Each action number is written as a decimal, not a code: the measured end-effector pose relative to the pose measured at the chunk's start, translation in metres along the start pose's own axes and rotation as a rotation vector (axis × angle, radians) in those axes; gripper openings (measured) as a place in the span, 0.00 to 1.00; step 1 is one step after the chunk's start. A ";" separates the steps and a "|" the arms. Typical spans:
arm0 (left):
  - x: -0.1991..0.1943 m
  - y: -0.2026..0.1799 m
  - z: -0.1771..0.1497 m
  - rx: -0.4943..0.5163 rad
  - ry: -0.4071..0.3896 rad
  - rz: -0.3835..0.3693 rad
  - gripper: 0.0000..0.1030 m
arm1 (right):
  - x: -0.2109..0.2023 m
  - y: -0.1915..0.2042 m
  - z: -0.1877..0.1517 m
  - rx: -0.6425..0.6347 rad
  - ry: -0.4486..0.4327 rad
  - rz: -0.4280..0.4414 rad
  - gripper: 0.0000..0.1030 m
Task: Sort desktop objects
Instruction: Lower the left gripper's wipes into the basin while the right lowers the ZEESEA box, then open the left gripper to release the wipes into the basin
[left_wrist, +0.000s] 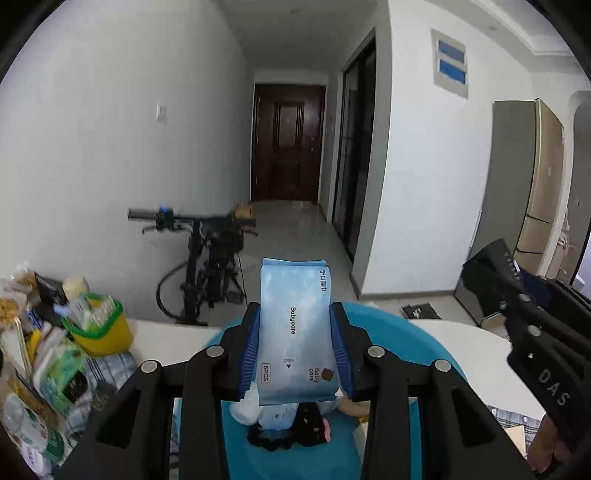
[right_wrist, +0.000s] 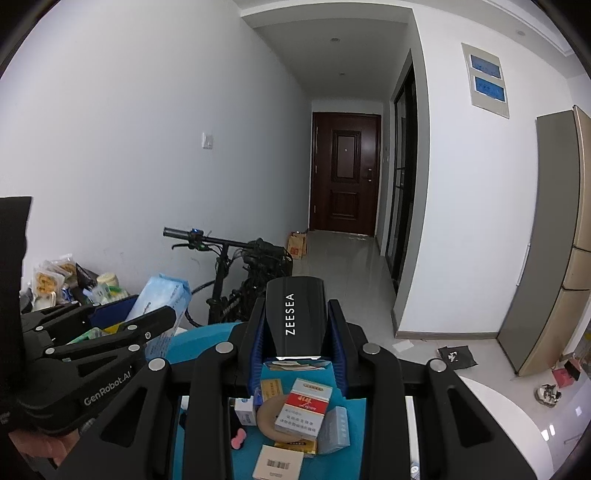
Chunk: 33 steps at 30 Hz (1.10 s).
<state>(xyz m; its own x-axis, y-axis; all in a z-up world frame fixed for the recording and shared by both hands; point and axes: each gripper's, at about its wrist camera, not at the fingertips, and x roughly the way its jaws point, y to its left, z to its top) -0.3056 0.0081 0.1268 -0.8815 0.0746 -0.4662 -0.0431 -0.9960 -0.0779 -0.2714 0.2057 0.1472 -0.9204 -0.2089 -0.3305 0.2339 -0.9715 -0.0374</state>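
From the left wrist, the left tongs (left_wrist: 294, 343) grip a blue pack of wipes (left_wrist: 295, 332), held above a blue basin (left_wrist: 424, 332) on the white worktop (left_wrist: 166, 339); the right tongs (left_wrist: 517, 306) show at the right edge.

From the right wrist, the right tongs (right_wrist: 297, 332) clamp a black box (right_wrist: 295, 317) over the blue basin (right_wrist: 207, 332), where a cigarette pack (right_wrist: 304, 410) and small boxes lie
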 end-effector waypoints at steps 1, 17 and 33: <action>0.006 0.001 -0.001 -0.004 0.021 -0.003 0.38 | 0.003 0.000 -0.001 0.000 0.011 0.001 0.28; 0.098 0.006 -0.010 0.019 0.366 -0.011 0.38 | 0.091 -0.014 -0.013 0.064 0.345 0.129 0.28; 0.139 0.013 -0.031 -0.010 0.617 -0.001 0.38 | 0.136 -0.039 -0.045 0.139 0.644 0.186 0.28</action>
<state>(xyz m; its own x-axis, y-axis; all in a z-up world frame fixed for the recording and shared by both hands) -0.4143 0.0076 0.0331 -0.4467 0.0927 -0.8899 -0.0365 -0.9957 -0.0854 -0.3920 0.2199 0.0616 -0.4886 -0.3075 -0.8165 0.2882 -0.9402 0.1817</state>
